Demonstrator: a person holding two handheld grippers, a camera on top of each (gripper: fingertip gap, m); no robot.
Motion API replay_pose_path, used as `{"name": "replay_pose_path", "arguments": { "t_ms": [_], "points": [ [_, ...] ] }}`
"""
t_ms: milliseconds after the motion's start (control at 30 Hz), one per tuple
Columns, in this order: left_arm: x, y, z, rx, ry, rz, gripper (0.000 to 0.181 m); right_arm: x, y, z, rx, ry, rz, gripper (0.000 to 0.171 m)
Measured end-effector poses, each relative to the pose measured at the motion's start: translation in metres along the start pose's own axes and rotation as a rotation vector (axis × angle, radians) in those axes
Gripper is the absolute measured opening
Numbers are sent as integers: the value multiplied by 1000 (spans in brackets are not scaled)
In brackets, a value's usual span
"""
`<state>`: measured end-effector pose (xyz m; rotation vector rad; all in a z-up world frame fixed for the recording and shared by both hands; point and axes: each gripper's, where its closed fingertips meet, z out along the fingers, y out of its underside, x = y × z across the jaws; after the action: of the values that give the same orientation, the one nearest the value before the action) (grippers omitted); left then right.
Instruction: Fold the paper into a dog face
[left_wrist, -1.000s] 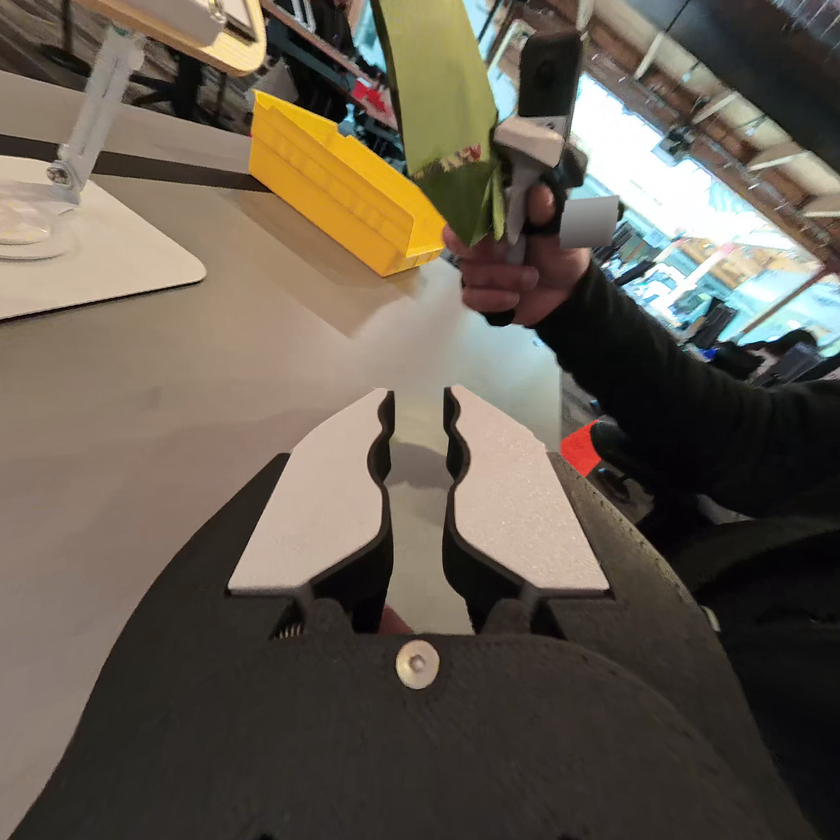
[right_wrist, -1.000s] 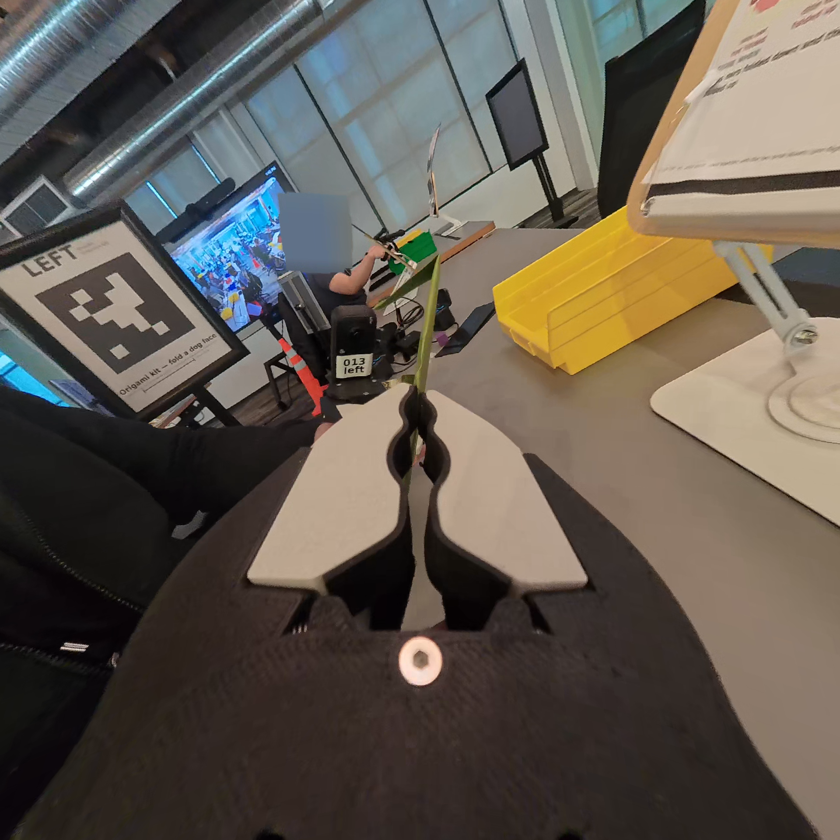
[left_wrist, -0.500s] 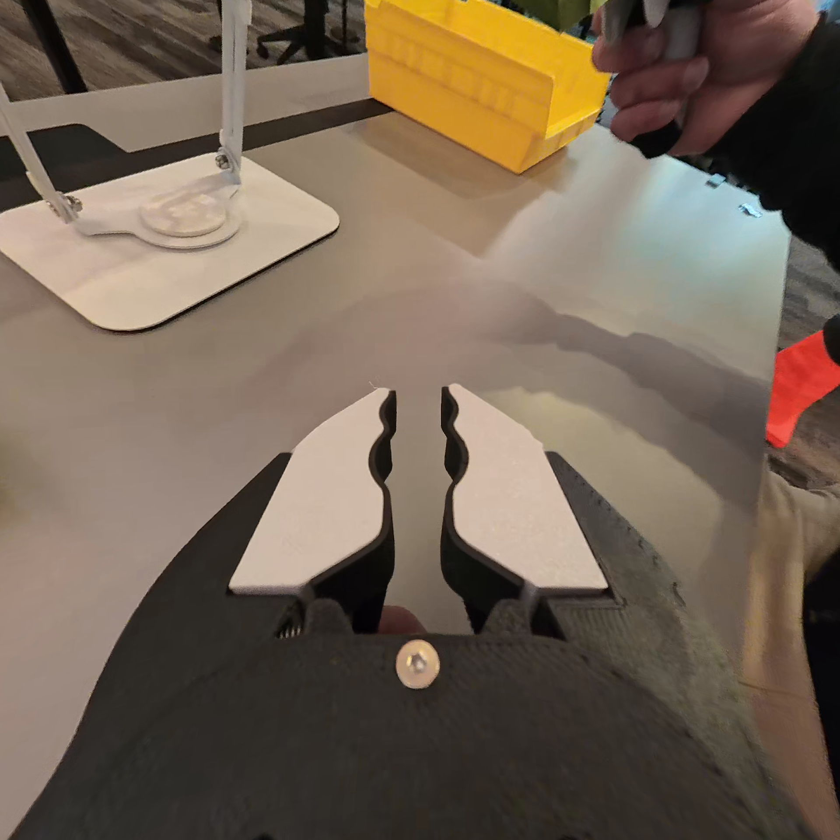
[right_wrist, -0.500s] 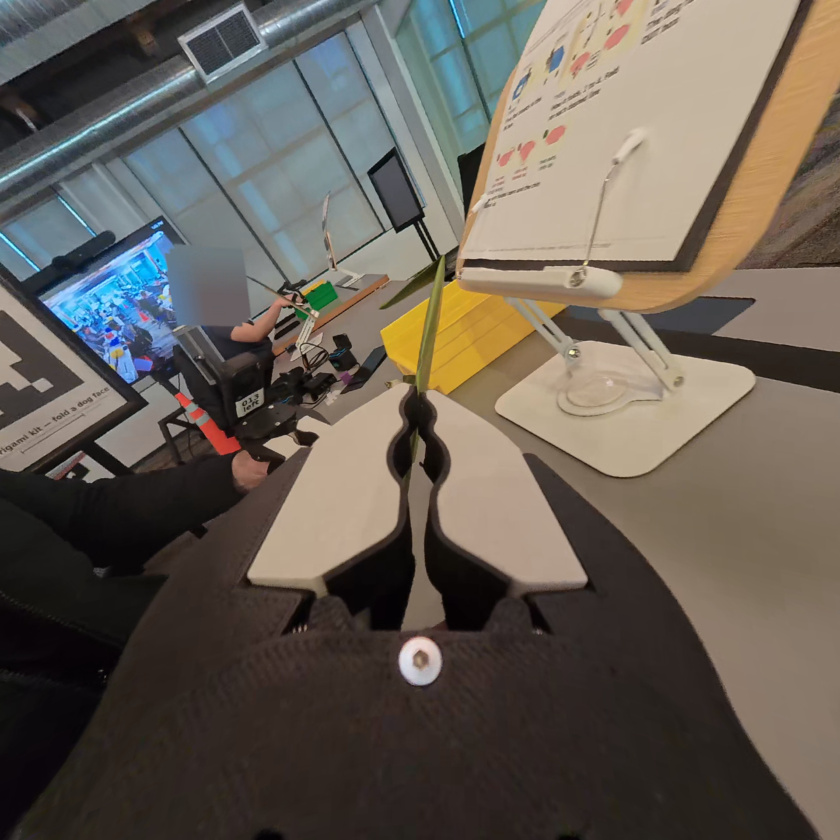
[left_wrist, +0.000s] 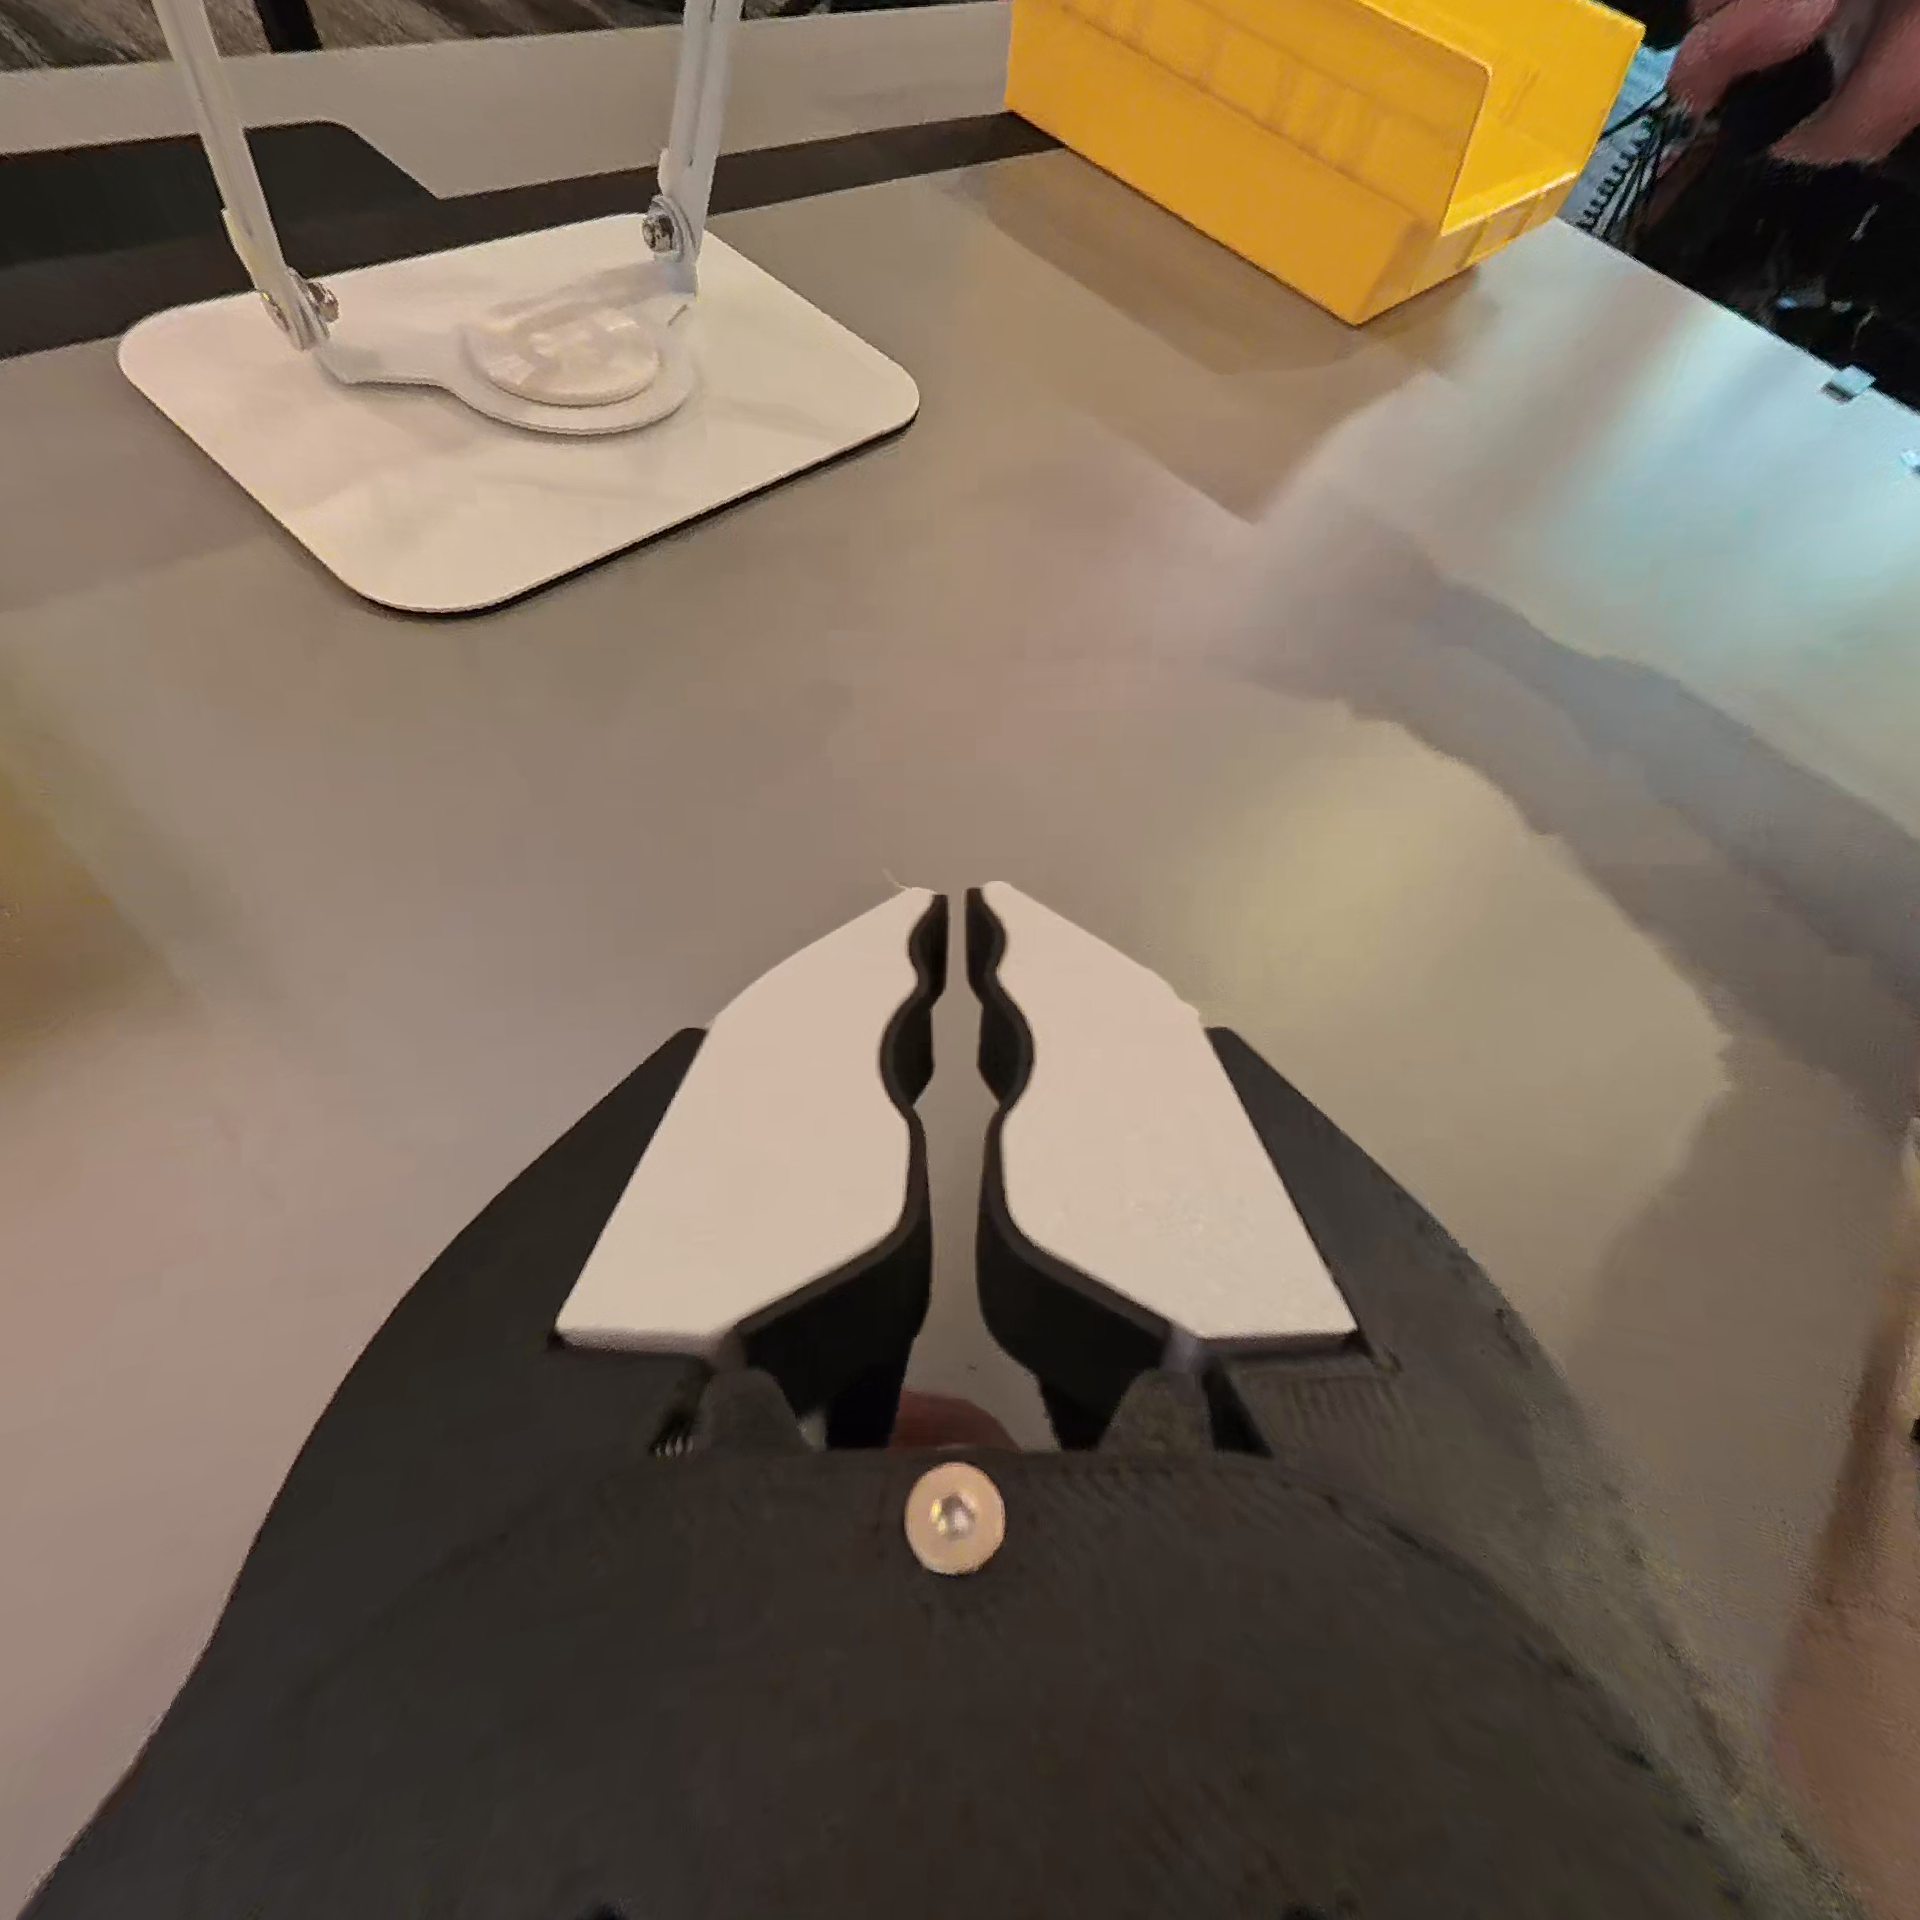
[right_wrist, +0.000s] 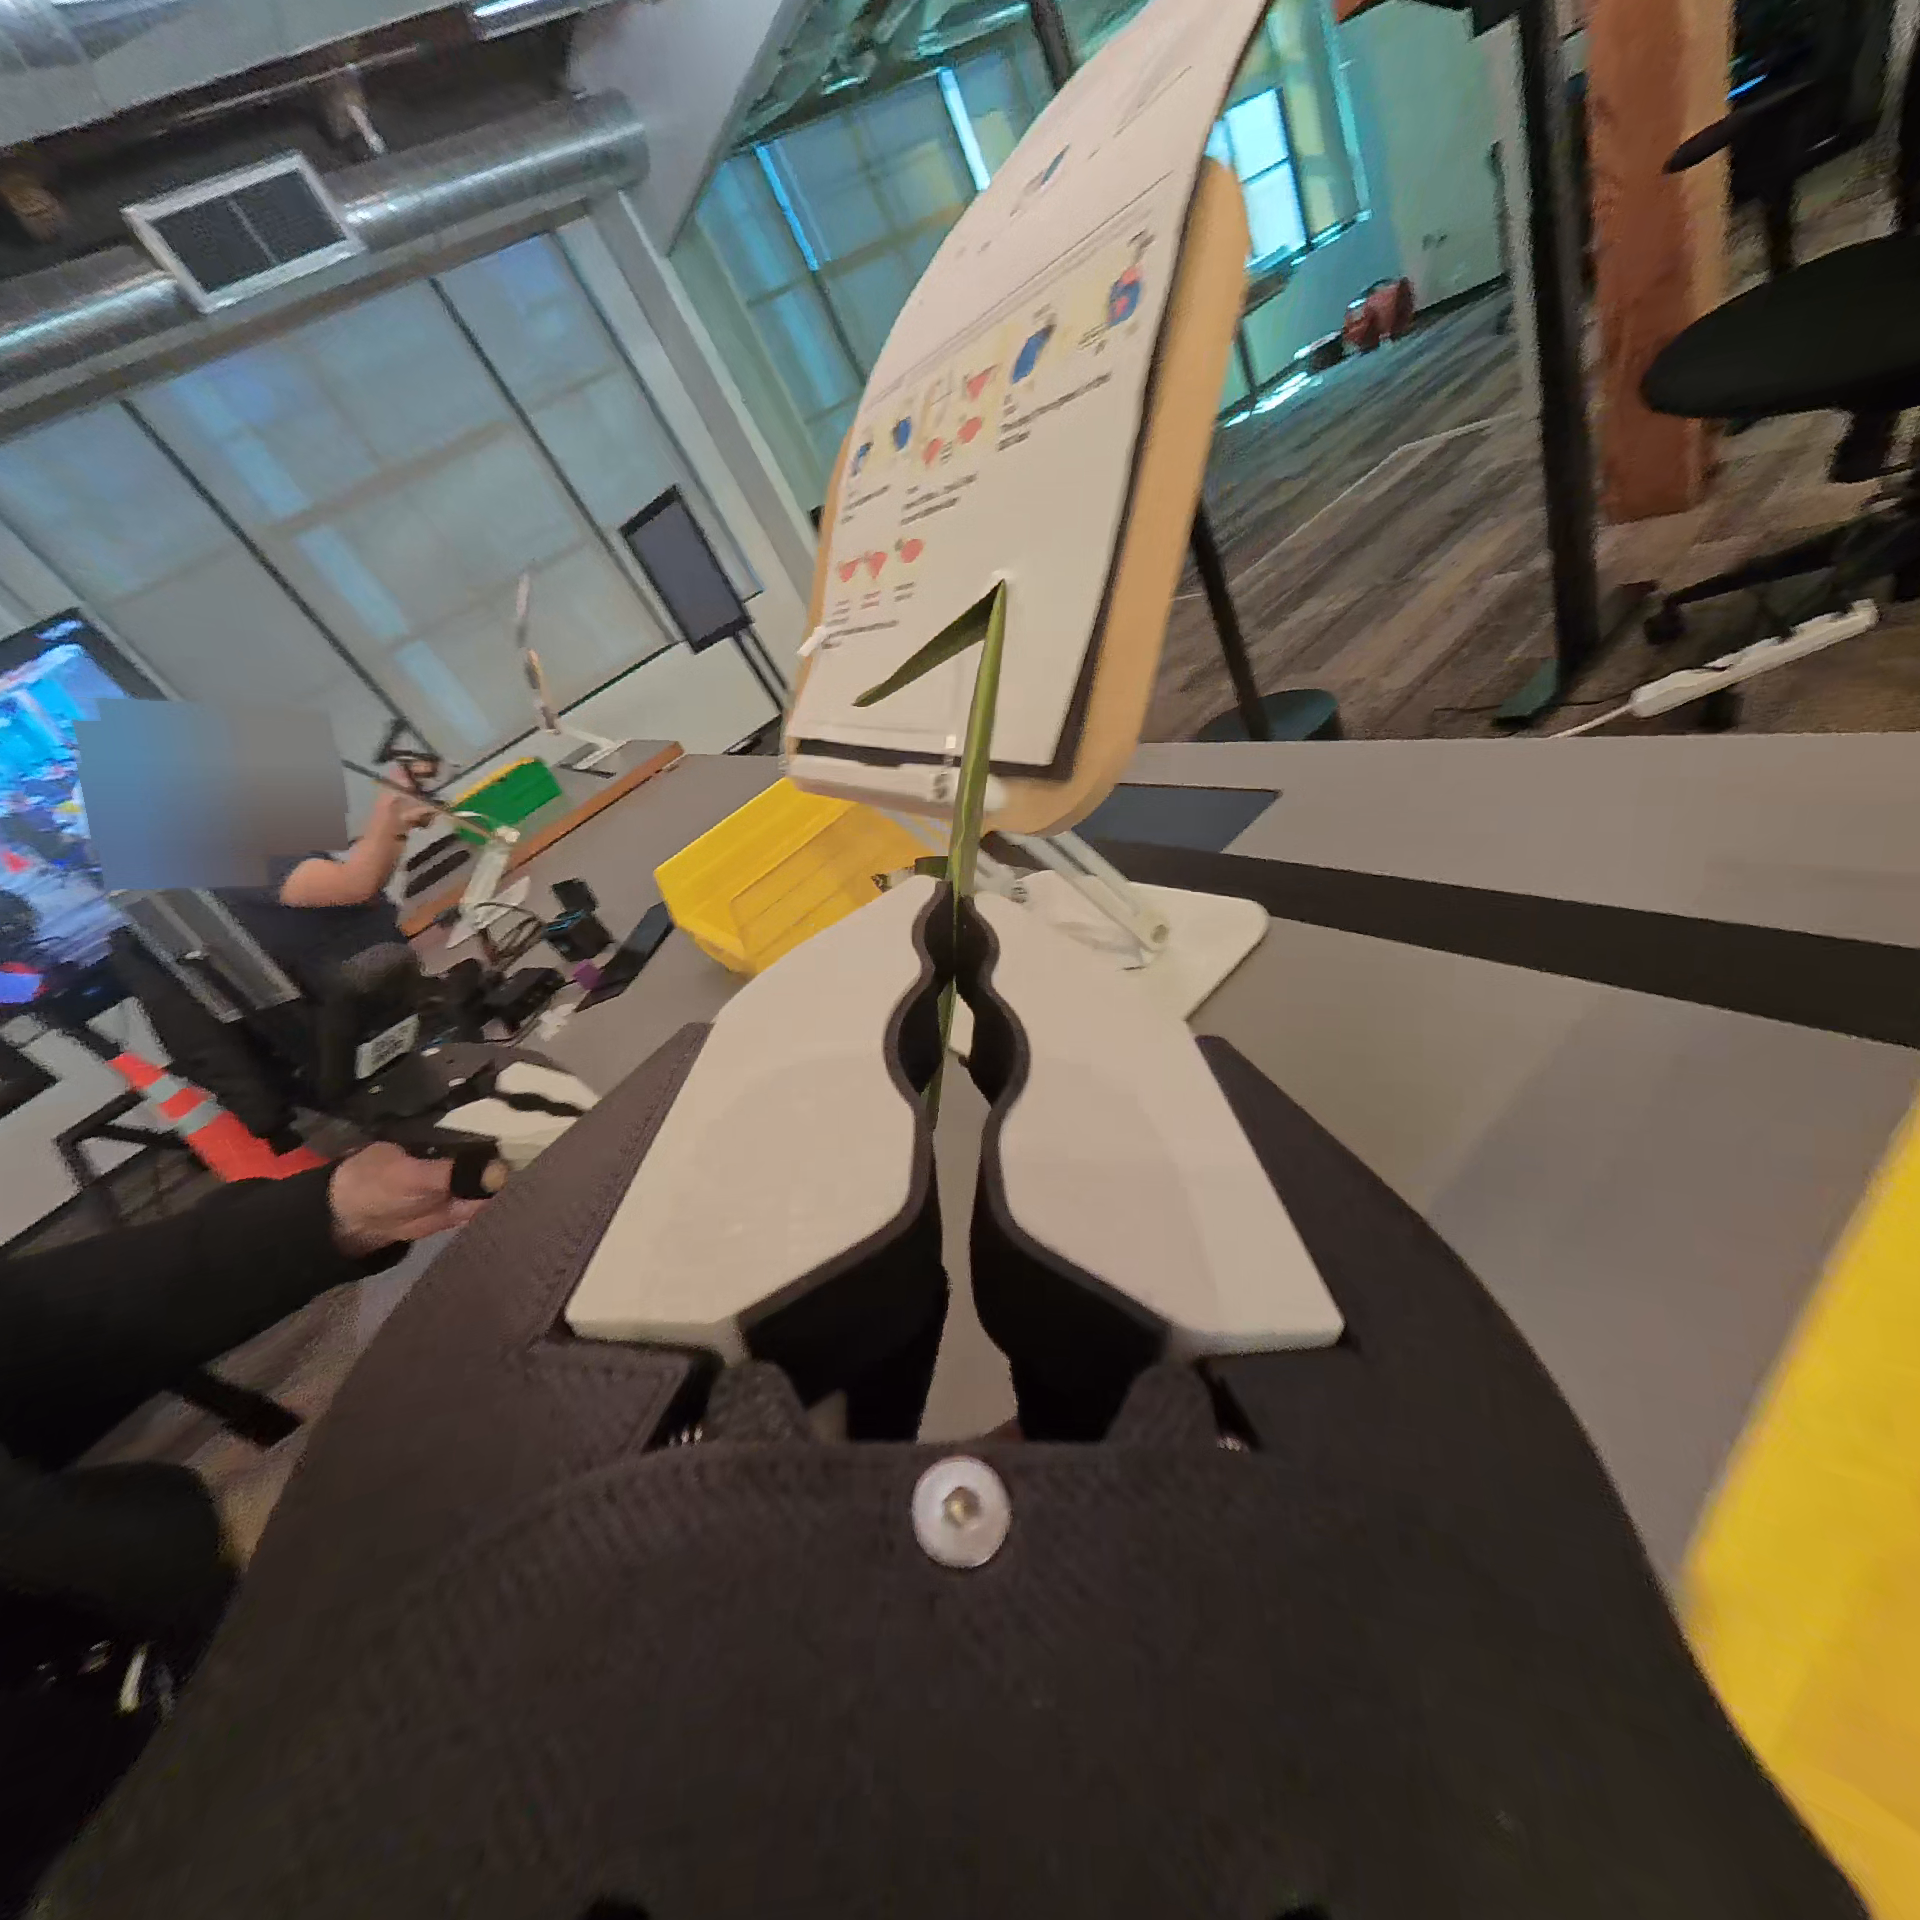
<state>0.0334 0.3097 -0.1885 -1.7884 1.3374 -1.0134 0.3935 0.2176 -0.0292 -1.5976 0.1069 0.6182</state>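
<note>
Closing in: left tongs (left_wrist: 956, 891) have narrowed to a slit, empty, low over the bare grey worktop (left_wrist: 727, 748), likely readying a landing spot. Right tongs (right_wrist: 954, 914) clamp the green paper (right_wrist: 977, 727) edge-on, aloft before the instruction stand (right_wrist: 1039, 416), keeping it uncreased.

stand (left_wrist: 540, 488) left on table (left_wrist: 727, 727), bin (left_wrist: 1320, 156) right (behind)

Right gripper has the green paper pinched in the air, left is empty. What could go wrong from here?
1. The right gripper holds the green paper edge-on by one corner; it may slip or crease.
2. The paper hangs above the table, so a fold lacks backing.
3. The left gripper, nearly closed and empty, must reopen to help.
</note>
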Motion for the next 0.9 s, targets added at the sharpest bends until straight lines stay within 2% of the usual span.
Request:
{"name": "replay_pose_path", "arguments": {
  "t_ms": [133,267,433,700,900],
  "points": [
    [-8,0,0,4,-27,0,0,35,-19,-22,37,80,15,0],
    [-15,2,0,-2,-52,-20,20,81,-37,-42,59,198,27,0],
    [-16,-4,6,12,-35,-84,59,140,-41,-63,70,363,47,0],
    [-26,5,9,-31,-88,-31,45,212,-10,-78,-36,600,144,0],
    [-29,5,8,-25,-93,-26,42,244,29,-76,-304,722,122,0]
  ]
}}
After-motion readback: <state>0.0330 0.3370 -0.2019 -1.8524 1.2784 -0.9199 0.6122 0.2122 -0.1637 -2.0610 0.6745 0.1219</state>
